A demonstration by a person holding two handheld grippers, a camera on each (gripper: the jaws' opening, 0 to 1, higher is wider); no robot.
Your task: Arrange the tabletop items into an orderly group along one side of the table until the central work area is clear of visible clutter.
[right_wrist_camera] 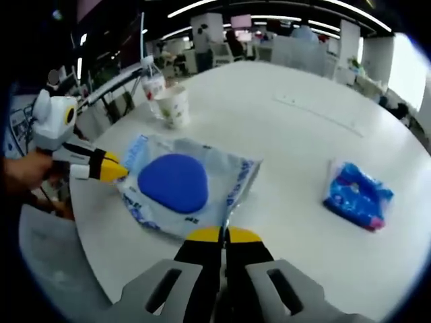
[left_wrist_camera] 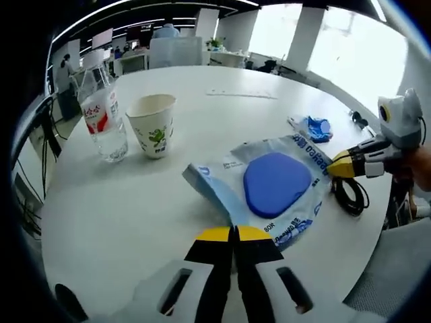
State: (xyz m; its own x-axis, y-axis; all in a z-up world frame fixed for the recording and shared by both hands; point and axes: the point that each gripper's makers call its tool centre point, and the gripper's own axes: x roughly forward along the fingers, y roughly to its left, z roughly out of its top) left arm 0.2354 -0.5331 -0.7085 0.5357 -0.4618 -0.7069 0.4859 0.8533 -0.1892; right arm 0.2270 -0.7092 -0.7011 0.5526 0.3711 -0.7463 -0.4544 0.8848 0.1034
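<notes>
In the left gripper view, going from left to right, a clear plastic water bottle with a red-and-white label point(left_wrist_camera: 102, 118) stands upright near the counter's left edge, and just beside it stands a white paper cup with a green print point(left_wrist_camera: 153, 125). Next comes a crinkled clear-and-blue plastic pouch with a rounded dark blue pad inside point(left_wrist_camera: 275, 185), lying flat on the round white counter point(left_wrist_camera: 121, 222) toward its near edge. The left hand-held gripper point(left_wrist_camera: 234, 233) has its yellow-tipped jaws pressed together on the pouch's near corner. At the pouch's far right edge the right hand-held gripper point(left_wrist_camera: 342, 165) pinches the plastic, jaws closed on it. Close by lie a black coiled cable point(left_wrist_camera: 350, 195) and a small blue wrapper point(left_wrist_camera: 315, 128) (both near the counter's right edge).

In the right gripper view the same grip shows from the opposite side, and a small blue-and-pink printed packet point(right_wrist_camera: 358, 195) lies well apart from the pouch, toward the right edge.
</notes>
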